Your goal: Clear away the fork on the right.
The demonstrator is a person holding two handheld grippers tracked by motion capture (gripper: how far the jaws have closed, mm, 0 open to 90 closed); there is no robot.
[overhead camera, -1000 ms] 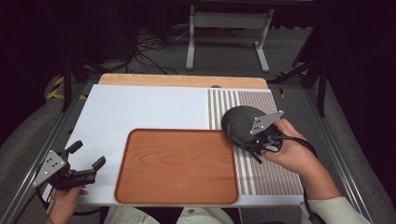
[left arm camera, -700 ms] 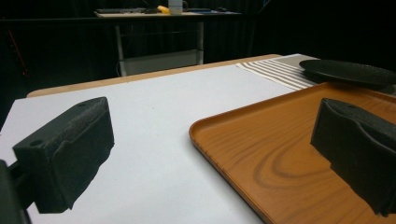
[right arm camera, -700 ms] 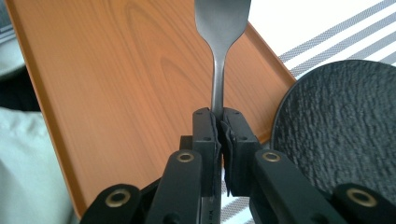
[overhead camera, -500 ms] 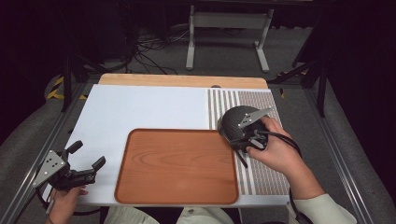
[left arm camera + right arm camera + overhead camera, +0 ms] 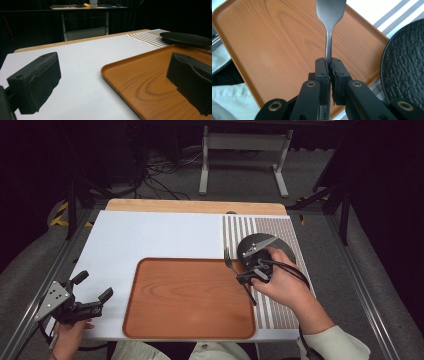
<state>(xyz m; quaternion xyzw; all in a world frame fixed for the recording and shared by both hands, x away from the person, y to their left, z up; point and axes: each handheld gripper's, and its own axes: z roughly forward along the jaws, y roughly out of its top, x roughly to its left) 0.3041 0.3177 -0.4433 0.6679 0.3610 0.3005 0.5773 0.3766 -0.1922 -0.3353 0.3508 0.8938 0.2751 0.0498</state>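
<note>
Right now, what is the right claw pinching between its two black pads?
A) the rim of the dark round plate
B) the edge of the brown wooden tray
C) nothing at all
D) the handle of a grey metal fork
D: in the right gripper view the right claw is shut on the thin handle of the grey metal fork, above the brown wooden tray.

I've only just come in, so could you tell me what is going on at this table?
A person works with a gripper in each hand. The right gripper is shut on the handle of a metal fork, holding it over the right edge of the wooden tray, beside a dark plate on the striped mat. The left gripper is open by the tray's left side, holding nothing.
</note>
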